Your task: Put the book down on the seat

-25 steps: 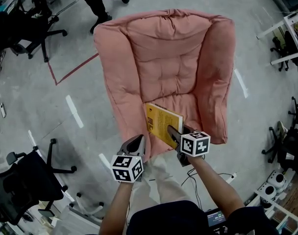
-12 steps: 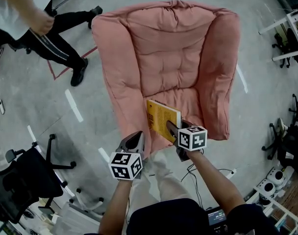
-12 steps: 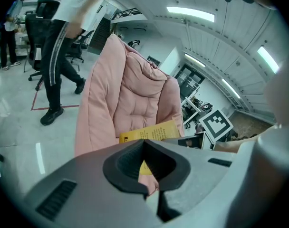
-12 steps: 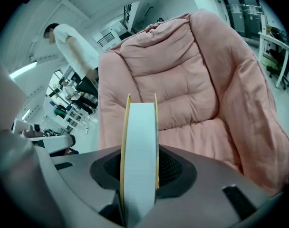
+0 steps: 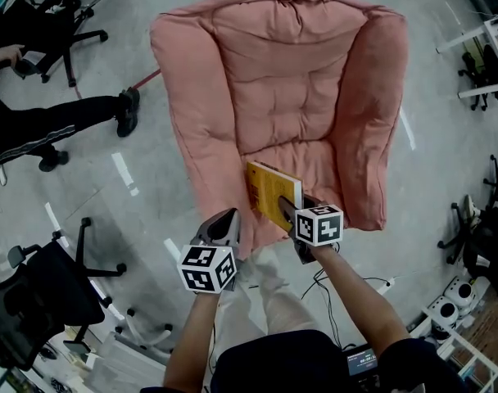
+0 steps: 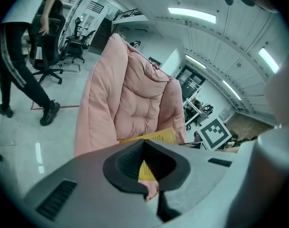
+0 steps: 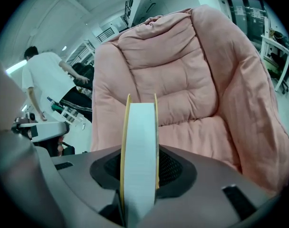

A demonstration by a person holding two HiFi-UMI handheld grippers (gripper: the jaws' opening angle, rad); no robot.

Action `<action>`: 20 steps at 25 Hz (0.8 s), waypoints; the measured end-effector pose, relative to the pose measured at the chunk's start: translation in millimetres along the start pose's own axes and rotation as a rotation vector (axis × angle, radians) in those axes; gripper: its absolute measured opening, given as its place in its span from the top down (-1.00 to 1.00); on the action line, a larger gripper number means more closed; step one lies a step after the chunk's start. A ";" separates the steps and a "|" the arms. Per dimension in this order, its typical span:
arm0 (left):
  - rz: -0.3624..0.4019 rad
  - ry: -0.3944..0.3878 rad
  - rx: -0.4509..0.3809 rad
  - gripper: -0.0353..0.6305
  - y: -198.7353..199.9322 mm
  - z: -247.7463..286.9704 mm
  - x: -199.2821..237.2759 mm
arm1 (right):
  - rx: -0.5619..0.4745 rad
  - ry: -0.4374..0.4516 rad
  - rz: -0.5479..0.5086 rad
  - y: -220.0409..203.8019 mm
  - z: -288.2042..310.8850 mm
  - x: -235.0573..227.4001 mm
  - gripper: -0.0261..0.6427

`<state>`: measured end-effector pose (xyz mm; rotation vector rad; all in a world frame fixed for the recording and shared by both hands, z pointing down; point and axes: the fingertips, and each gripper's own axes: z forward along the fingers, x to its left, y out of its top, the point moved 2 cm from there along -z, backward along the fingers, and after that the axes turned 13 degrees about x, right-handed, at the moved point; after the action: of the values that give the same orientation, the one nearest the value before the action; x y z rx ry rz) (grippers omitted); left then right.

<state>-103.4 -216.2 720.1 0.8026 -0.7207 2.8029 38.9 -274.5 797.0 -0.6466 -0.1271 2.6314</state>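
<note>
Right gripper view — book between jaws

- A pale grey polished concrete floor carried a large pink quilted fabric armchair.
- Short white tape strips and a thin red tape line lay on the floor left of the armchair.
- A black wheeled office chair stood well apart from the armchair, off its front-left corner.
</note>
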 end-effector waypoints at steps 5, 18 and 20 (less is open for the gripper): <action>-0.013 -0.001 0.007 0.88 -4.1 0.4 2.1 | 0.018 -0.011 0.000 -3.4 6.0 -4.2 0.47; -0.035 -0.002 0.006 0.88 -11.5 4.2 0.1 | 0.035 -0.012 0.009 -9.1 13.1 -4.6 0.46; -0.037 -0.004 0.007 0.88 -11.6 4.8 -0.1 | 0.039 -0.007 0.003 -10.0 13.8 -3.6 0.46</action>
<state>-98.2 -208.3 728.4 0.8148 -0.6894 2.7732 39.2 -266.8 812.6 -0.6254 -0.0766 2.6328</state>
